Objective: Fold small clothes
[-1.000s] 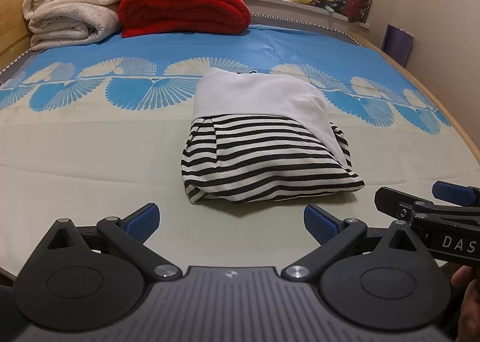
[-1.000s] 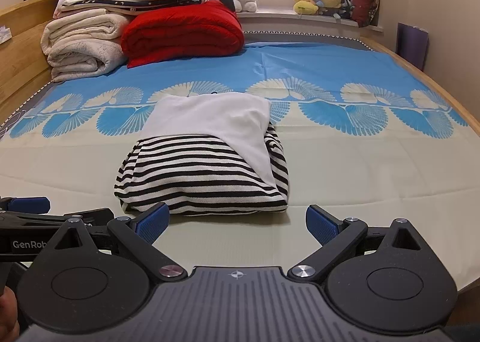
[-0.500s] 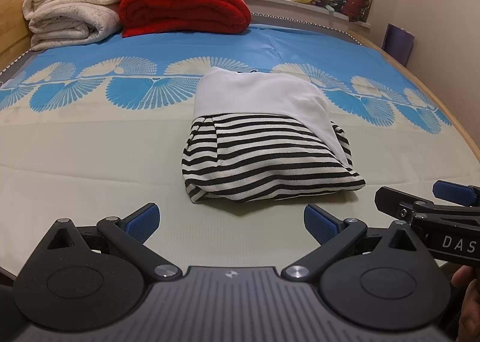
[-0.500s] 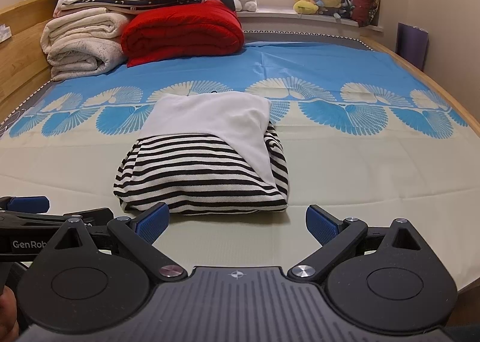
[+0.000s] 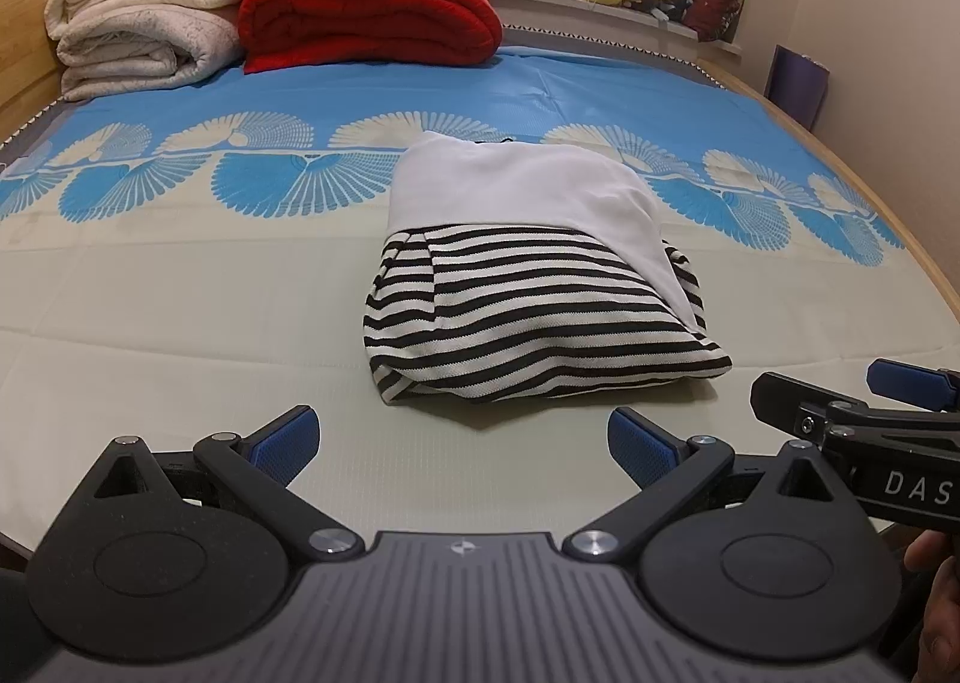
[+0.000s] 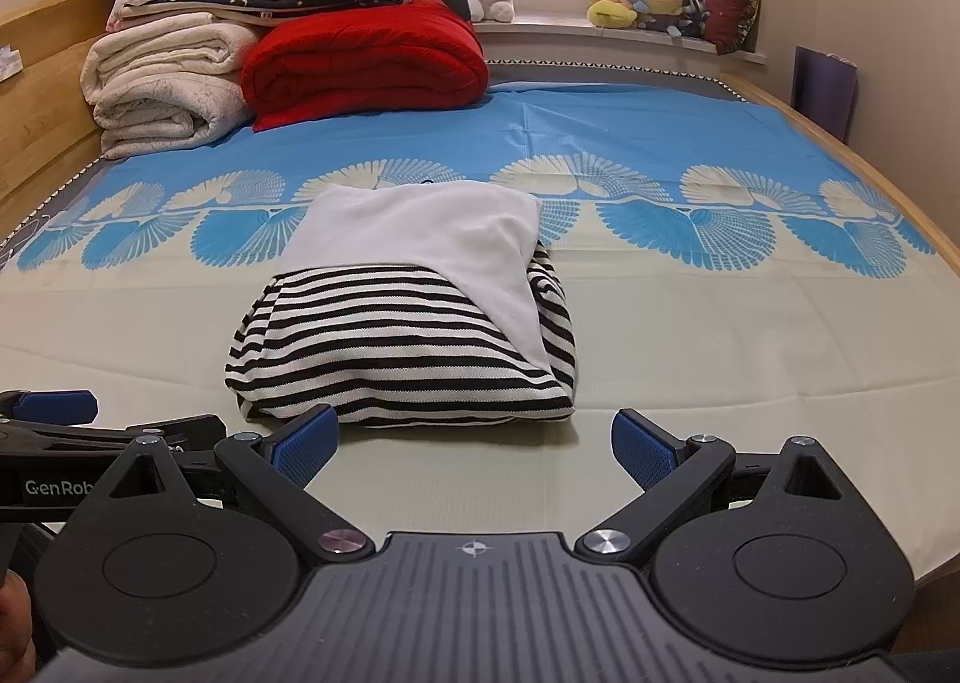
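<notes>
My left tongs [image 5: 462,440] and right tongs [image 6: 474,443] are both wide open and hold nothing. The striped top [image 5: 534,317] sits folded on the bed [image 5: 180,323], just past my tips. I think the folding is done, so I hang back. I see no boxes or baskets.

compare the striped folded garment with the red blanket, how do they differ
The striped garment is black-and-white with a plain white panel, lying alone mid-bed; the red blanket is solid red, bulkier, and sits at the far end beside the cream blankets. Both are folded and rest on the bed.
</notes>
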A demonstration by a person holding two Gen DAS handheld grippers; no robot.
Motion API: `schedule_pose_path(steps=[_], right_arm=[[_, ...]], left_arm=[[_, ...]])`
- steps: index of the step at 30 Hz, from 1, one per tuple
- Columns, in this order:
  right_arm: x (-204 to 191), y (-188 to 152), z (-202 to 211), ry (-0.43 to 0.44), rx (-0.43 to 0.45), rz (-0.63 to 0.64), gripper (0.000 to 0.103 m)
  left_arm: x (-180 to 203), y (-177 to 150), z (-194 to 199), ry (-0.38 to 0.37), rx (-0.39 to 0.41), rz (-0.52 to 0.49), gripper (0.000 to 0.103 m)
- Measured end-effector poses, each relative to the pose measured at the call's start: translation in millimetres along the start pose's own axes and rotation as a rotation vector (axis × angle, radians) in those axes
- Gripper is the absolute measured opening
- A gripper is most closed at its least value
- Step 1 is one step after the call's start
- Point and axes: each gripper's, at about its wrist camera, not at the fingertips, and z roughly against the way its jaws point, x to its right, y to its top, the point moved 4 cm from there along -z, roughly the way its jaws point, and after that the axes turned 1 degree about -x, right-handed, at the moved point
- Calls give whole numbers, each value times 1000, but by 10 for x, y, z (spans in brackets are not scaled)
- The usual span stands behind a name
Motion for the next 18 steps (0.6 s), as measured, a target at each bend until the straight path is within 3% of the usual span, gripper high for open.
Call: schedule_pose_path(steps=[18], right_arm=[[15, -5, -8, 1, -2, 2, 97]], left_arm=[[-19, -31, -34, 0, -8, 0, 102]])
